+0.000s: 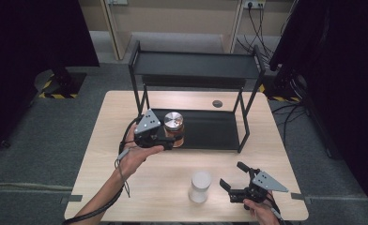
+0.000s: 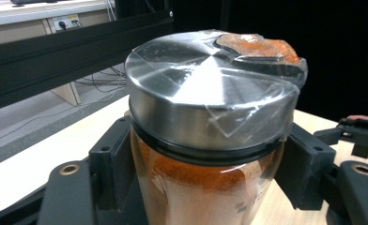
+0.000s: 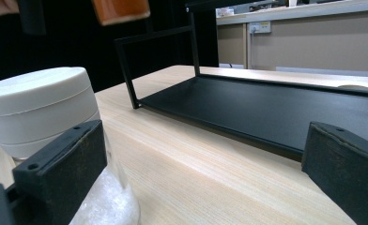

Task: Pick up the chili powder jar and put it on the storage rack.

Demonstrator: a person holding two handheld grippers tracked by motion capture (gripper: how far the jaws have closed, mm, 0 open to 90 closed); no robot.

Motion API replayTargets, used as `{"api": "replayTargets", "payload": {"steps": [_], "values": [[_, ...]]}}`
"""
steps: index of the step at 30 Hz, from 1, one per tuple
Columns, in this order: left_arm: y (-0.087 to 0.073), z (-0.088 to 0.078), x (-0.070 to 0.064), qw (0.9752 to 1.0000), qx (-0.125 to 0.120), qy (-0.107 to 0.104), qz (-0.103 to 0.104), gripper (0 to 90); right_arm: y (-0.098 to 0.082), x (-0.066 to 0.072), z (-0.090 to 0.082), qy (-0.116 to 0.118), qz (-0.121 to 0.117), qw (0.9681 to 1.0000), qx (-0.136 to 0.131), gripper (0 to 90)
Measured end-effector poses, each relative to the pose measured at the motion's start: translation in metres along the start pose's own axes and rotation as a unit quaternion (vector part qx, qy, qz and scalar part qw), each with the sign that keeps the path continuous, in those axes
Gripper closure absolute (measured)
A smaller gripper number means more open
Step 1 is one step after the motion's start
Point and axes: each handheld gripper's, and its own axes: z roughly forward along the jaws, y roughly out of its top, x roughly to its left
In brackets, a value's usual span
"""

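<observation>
A glass jar of orange powder (image 1: 174, 125) with a steel lid is clamped in my left gripper (image 1: 174, 138), which holds it off the table in front of the black rack's lower shelf (image 1: 210, 131). In the left gripper view the jar (image 2: 210, 117) stands upright, and the pads (image 2: 109, 164) press on its glass sides below the lid. Clear film covers the lid. My right gripper (image 1: 232, 174) is open near the table's front right. A white-lidded jar (image 1: 200, 186) stands just left of it, beside its left jaw in the right gripper view (image 3: 41, 110). Its bottom looks filled with white grains.
The black two-level rack (image 1: 194, 65) stands at the back of the wooden table (image 1: 172, 173). A small dark disc (image 1: 217, 103) lies behind the lower shelf. Dark curtains hang on both sides, and cables trail at the back right.
</observation>
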Motion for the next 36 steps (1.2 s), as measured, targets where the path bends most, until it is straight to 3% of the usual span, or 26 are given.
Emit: {"api": "replayTargets", "payload": {"steps": [11, 36], "values": [[0.045, -0.012, 0.014, 0.9999, 0.011, 0.003, -0.008, 30.3, 0.000, 0.000, 0.001, 0.001, 0.000, 1.0000, 0.003, 0.6], [0.125, -0.013, 0.017, 0.9997, 0.010, 0.023, -0.007, 30.3, 0.000, 0.000, 0.000, 0.000, 0.001, 1.0000, 0.002, 0.7]]}}
